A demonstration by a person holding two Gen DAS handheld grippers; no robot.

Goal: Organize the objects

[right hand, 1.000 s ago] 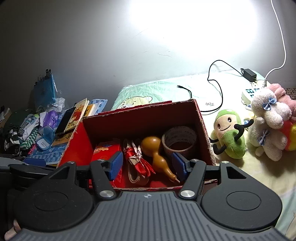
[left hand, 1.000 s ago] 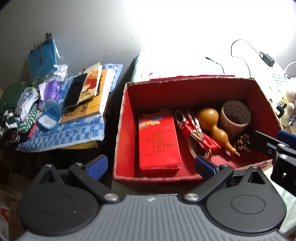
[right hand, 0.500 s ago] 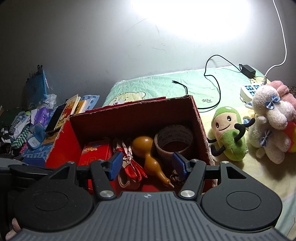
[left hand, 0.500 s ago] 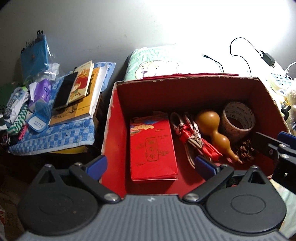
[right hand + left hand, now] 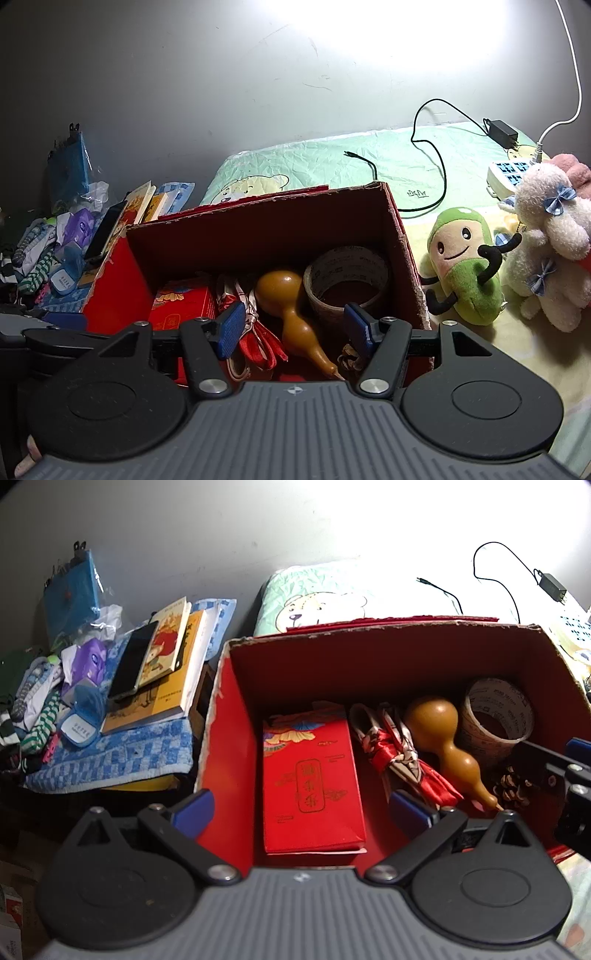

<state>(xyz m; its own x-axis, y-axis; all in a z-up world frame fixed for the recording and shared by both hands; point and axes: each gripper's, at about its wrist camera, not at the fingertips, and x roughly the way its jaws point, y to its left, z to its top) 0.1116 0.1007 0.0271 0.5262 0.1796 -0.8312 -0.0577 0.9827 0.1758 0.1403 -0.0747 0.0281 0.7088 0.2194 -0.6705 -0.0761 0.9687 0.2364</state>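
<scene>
Place: a bedroom in a home, lit by a bright light on a plain grey wall (image 5: 184,74).
Bed: a pale green sheet (image 5: 391,162) printed with cartoon bears covers the bed.
Soft toys: a green bean-shaped plush (image 5: 461,266) and a white plush animal (image 5: 546,240) with blue bows sit on the sheet.
Charging gear: a black cable (image 5: 428,147), an adapter (image 5: 500,132) and a white power strip (image 5: 508,175) lie near the wall.
Keepsakes: an open red cardboard box (image 5: 229,738) holds a red packet (image 5: 310,775), a gourd (image 5: 443,738) and a tape roll (image 5: 498,720).
Bedside clutter: books (image 5: 173,664), a phone (image 5: 133,661) and socks (image 5: 37,709) lie on a blue checked towel (image 5: 122,757).
</scene>
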